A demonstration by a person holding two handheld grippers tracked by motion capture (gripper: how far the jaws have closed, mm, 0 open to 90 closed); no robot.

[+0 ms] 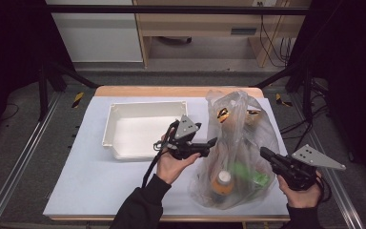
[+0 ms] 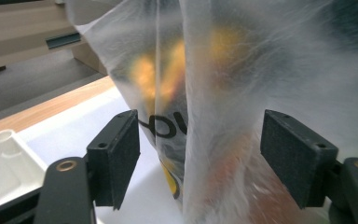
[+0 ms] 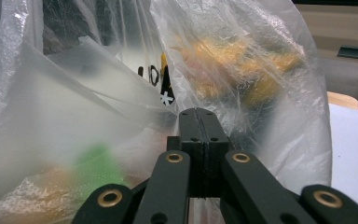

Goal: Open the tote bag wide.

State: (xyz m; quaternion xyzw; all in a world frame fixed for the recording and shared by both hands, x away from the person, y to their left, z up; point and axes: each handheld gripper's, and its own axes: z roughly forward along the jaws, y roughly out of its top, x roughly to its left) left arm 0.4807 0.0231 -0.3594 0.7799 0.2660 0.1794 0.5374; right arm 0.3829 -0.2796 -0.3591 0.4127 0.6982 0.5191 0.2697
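A clear plastic bag (image 1: 238,143) stands on the right half of the table. Through the film I see an orange bottle with a pale cap (image 1: 222,181), a green item (image 1: 252,175) and yellow-and-black packets (image 1: 224,114). My left gripper (image 1: 210,147) is open at the bag's left side. In the left gripper view a fold of the bag (image 2: 214,93) hangs between its spread pads (image 2: 116,154) without touching them. My right gripper (image 1: 263,153) is at the bag's right edge with its jaws pressed together (image 3: 198,116). Film of the bag (image 3: 242,70) gathers at the tips and looks pinched.
An empty white tray (image 1: 145,106) sits left of the bag, close behind the left hand, and its corner (image 2: 4,163) shows in the left gripper view. A pale mat (image 1: 100,176) covers the table, with a wooden edge (image 1: 171,90) at the far side.
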